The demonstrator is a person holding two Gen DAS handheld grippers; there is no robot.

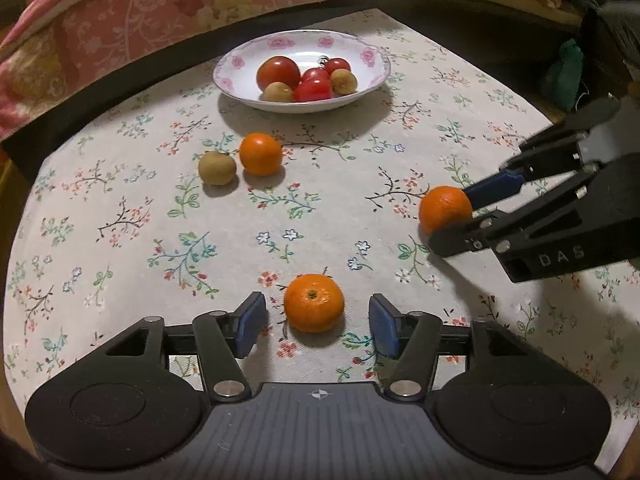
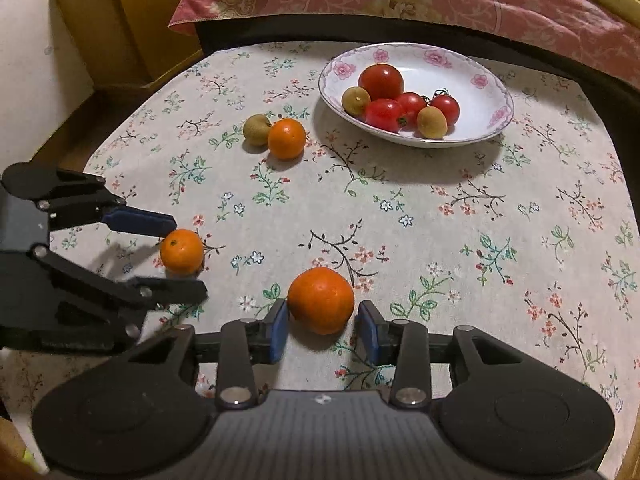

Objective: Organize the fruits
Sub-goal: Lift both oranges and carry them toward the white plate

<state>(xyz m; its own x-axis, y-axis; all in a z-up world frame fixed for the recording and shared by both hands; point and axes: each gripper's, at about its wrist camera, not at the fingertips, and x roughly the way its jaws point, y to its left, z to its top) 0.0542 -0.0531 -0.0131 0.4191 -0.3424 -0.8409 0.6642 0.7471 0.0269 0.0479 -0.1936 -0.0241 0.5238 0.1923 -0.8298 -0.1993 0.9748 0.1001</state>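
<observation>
Three oranges and a brown fruit lie on a floral tablecloth. My left gripper point(image 1: 316, 322) is open around one orange point(image 1: 314, 302), with gaps on both sides; it also shows in the right wrist view point(image 2: 182, 251). My right gripper point(image 2: 323, 330) is open around a second orange point(image 2: 321, 300), its pads close to it; this orange also shows in the left wrist view point(image 1: 445, 209). A third orange point(image 1: 261, 153) and a brown fruit point(image 1: 217, 167) sit together near a flowered white plate point(image 1: 236, 62) holding tomatoes and brown fruits.
A pink floral cushion point(image 1: 132, 12) lies behind the table's far edge. A green cloth object point(image 1: 562, 74) sits at the far right. A yellow box point(image 2: 108, 20) stands past the table's far left corner.
</observation>
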